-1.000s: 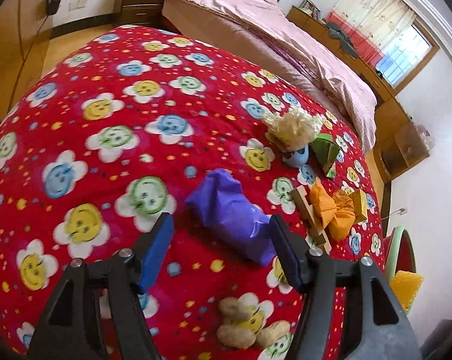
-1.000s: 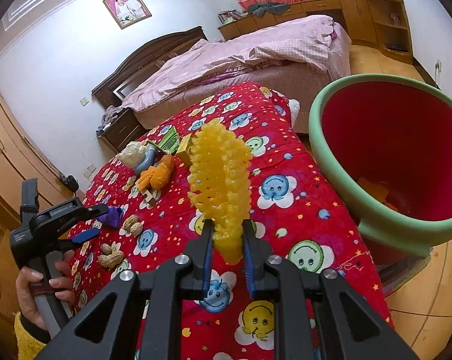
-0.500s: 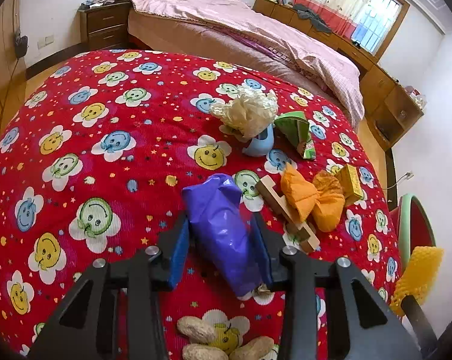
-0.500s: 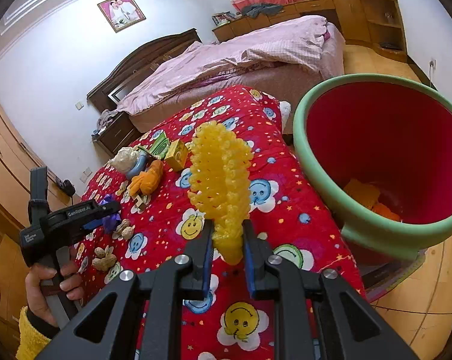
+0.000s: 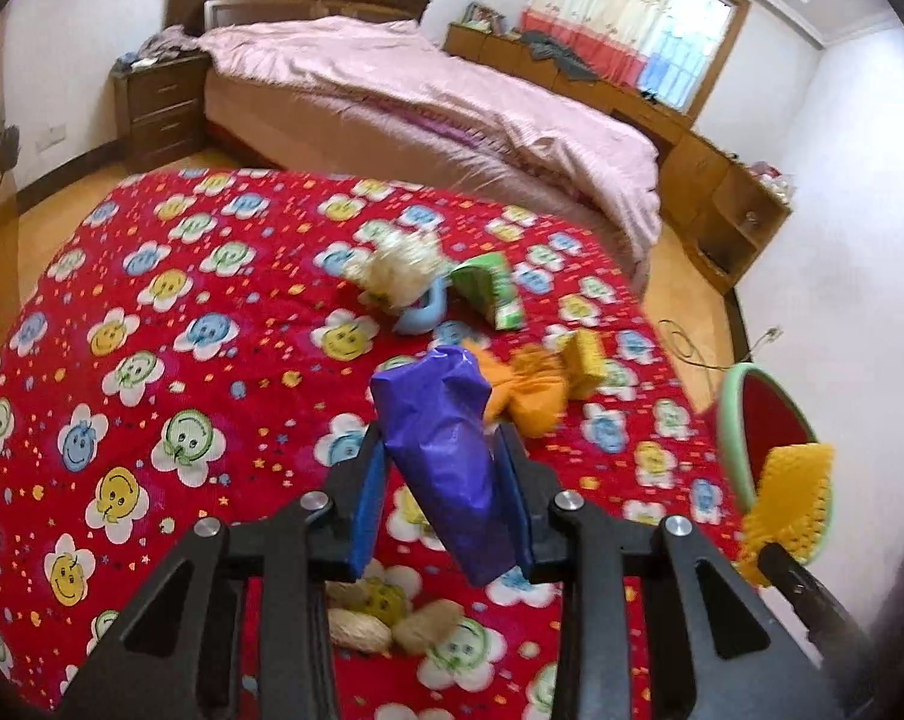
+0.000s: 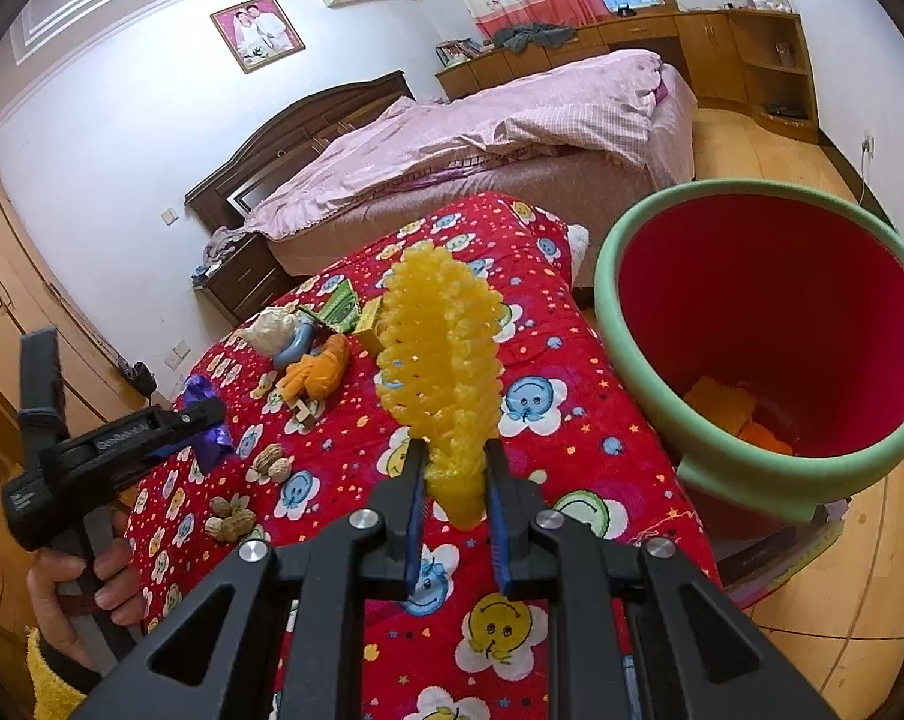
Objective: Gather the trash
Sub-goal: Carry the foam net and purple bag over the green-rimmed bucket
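Purple wrapper (image 5: pixel 446 456) between closing left tongs (image 5: pixel 443 510)

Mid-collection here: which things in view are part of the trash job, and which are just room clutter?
Job:
- purple wrapper, between the closing left gripper jaws
- yellow foam net, in right gripper
- red bin
- peanuts, orange wrapper, green packet on the table

Lying about:
- bed
- nightstand
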{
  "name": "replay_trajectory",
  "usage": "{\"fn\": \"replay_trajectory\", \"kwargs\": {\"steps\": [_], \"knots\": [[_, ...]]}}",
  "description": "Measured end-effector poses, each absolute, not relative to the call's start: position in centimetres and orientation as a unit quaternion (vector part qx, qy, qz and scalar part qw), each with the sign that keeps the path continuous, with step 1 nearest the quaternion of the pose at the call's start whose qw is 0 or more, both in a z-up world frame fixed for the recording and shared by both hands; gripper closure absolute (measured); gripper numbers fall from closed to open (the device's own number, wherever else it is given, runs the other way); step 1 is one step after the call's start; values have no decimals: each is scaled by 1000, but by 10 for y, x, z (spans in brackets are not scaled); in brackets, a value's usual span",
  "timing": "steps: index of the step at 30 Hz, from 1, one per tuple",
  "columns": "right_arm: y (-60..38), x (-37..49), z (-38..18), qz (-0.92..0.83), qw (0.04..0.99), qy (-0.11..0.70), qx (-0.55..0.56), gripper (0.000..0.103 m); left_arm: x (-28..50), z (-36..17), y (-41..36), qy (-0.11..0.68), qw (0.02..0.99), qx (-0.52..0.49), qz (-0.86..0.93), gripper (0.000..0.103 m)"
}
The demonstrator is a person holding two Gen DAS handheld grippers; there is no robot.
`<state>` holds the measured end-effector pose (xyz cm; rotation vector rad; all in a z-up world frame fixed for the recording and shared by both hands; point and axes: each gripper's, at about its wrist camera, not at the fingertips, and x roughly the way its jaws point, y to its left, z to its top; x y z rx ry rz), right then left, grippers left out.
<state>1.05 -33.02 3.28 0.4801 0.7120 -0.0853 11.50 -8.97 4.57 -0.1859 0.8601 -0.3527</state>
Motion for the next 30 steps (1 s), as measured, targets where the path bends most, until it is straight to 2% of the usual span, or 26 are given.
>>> {"fn": "replay_trajectory", "kwargs": {"steps": [16,30], "knots": [[-333,-16,80,-49,930,301,206,83,84,109,-138,386,881,-69,-265,68],[-371,-37,104,-90,936,273,204,83,76,125,-201,379,867,-37,-323,68]]}}
